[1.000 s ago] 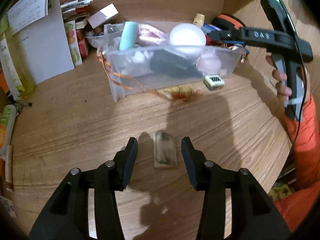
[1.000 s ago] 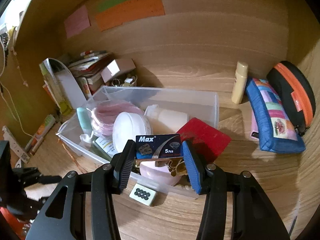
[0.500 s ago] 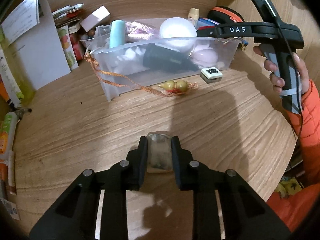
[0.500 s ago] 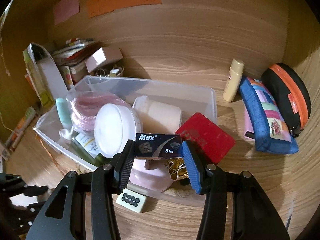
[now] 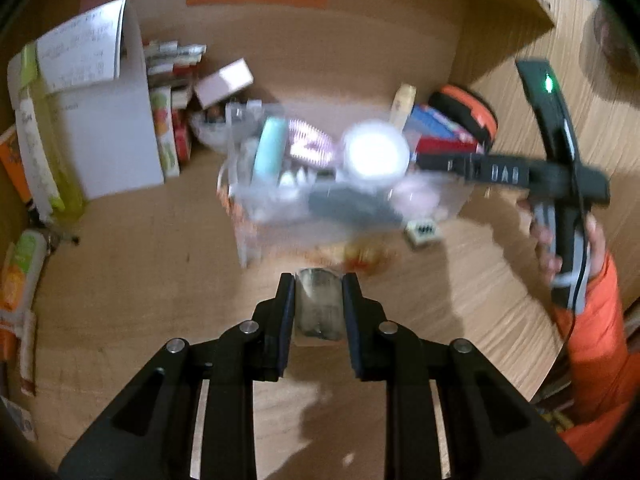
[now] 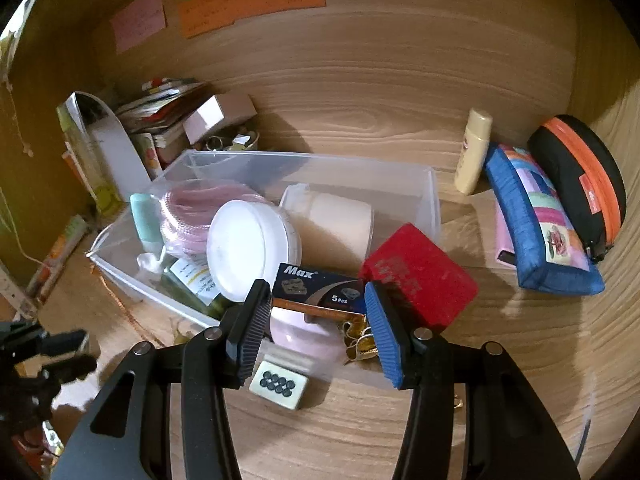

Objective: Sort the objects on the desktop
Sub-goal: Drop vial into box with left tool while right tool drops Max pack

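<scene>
My left gripper (image 5: 319, 282) is shut on a small clear, greyish block (image 5: 319, 308) and holds it just above the wooden desk, in front of the clear plastic bin (image 5: 248, 240). This view is blurred by motion. Over the bin's near right corner, my right gripper (image 6: 316, 292) is shut on a dark blue "Max" box (image 6: 304, 280). The bin (image 6: 434, 200) holds a white round jar (image 6: 240, 244), pink cord, a mint tube and a red box (image 6: 420, 276). A dotted white tile (image 6: 280, 384) lies on the desk in front of the bin.
A gourd charm on an orange cord (image 5: 360, 256) lies by the bin's front. Right of the bin stand a cream bottle (image 6: 474, 156), a blue pouch (image 6: 536, 232) and a black-orange case (image 6: 580, 176). Papers and boxes (image 5: 100, 120) crowd the left. A hand in an orange sleeve (image 5: 592, 340) holds the right gripper.
My left gripper closed on the clear block that lay between its open fingers and lifted it off the desk. The right gripper kept hold of the Max box and barely moved.
</scene>
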{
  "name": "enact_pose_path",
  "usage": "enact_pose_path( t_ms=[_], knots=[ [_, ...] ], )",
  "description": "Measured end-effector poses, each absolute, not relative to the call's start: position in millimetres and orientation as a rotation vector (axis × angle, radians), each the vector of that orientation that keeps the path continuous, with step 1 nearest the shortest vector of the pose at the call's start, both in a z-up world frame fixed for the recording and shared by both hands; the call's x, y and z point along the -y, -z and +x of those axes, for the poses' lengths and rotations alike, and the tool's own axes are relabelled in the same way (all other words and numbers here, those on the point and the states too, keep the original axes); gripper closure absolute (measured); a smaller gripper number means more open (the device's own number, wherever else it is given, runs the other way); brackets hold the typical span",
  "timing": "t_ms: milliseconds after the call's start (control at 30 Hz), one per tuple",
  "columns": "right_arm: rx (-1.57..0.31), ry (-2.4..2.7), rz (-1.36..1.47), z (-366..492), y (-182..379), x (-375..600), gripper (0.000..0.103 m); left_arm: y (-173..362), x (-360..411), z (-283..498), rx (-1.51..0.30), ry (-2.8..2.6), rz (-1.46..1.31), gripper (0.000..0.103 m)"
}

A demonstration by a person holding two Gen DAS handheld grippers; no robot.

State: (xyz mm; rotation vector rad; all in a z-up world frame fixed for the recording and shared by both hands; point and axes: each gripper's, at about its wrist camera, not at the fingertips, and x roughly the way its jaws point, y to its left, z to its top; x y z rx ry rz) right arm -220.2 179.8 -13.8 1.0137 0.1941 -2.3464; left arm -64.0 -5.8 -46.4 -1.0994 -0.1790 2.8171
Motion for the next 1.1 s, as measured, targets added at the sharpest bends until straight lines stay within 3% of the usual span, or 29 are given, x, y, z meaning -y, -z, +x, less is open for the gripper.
enact_pose_path(
  t_ms=[400, 567, 933, 1100],
  knots=[
    [-0.148, 2.339, 0.990, -210, 10, -188, 0.057, 17, 15, -127, 0.211, -2.880, -0.986, 0.080],
    [-0.105, 2.327, 0.991, -206, 9, -195, 0.046, 26, 14, -148, 0.200, -2.883, -1.039, 0.080],
    [-0.204, 2.360, 0.918, -177, 4, -195, 0.041, 33, 11, -146, 0.189, -2.891, -1.051, 0.080],
    [-0.231, 2.357, 0.907, -169, 7, -194, 0.033, 25, 8, -129, 0.171, -2.903, -0.990, 0.058]
  ],
)
